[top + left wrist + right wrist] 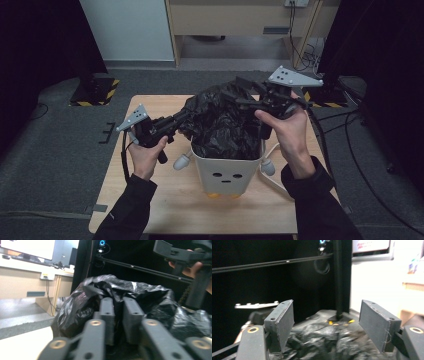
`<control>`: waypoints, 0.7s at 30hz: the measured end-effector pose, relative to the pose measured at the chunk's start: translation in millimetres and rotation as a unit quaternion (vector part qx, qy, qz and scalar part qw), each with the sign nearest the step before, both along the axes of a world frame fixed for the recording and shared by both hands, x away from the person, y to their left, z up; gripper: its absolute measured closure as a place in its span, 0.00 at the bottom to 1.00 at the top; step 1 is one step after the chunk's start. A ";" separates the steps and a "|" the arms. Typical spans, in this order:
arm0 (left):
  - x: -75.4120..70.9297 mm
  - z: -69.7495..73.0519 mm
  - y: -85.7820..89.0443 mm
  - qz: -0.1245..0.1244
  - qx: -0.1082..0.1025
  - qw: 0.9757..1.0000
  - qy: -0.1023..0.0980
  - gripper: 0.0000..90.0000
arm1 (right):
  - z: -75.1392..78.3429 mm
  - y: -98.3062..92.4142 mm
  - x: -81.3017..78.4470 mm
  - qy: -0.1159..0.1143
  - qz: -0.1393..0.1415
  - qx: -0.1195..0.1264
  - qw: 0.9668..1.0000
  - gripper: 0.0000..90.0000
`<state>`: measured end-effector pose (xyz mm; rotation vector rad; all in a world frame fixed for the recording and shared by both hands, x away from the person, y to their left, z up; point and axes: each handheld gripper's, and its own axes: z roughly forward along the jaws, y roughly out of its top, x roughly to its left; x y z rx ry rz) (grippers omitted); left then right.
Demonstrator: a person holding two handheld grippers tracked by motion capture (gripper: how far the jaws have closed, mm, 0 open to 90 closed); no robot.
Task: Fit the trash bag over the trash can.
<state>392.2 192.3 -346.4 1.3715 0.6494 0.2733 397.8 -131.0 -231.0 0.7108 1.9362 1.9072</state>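
Bag (223,123), black, lines the white bin (227,175) on the counter (150,175). Left tool (181,118) is closed, seemingly pinching the bag's left edge. Right tool (240,92) hangs open above the bag.

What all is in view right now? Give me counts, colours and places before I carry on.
bin: one, white with a small face on its front, standing mid-table near the person.
bin bag: one, black, crumpled, bulging out of the bin's top.
table: one, light wood, under the bin.
hazard-striped blocks: two, black with yellow and black stripes, on the grey floor beyond the table's far corners.
cabinet: one, light wood, against the far wall.
left gripper: one, black, jaws nearly together and pinching the bag's left side.
right gripper: one, black, jaws wide apart above the bag's right top, nothing between them.
hands: two, black sleeves, one on each gripper.
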 end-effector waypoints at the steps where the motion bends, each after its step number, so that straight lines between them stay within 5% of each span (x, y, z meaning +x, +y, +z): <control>1: -2.4 2.3 0.2 -0.003 -0.001 1.000 -0.004 0.95 | 1.6 -3.1 -0.5 -0.005 -0.002 0.001 1.000 0.31; 4: -14.0 14.4 1.0 -0.012 -0.004 1.000 -0.022 1.00 | 3.6 -18.7 -4.0 -0.016 -0.008 0.005 1.000 0.35; 8: -37.1 37.3 -5.3 -0.038 0.021 0.998 -0.045 1.00 | -6.7 -37.3 -5.1 -0.008 -0.017 -0.009 1.000 0.43; 12: -60.4 52.4 -25.6 -0.062 0.047 0.995 -0.063 1.00 | -26.2 -51.5 -1.6 0.006 -0.019 -0.033 0.999 0.64; 16: -72.1 54.0 -49.0 -0.079 0.071 0.992 -0.067 0.99 | -46.6 -50.0 3.7 0.023 -0.004 -0.060 0.998 0.74; 21: -79.3 46.9 -71.9 -0.080 0.117 0.987 -0.073 0.97 | -62.4 -44.2 8.9 0.038 0.012 -0.071 0.997 0.72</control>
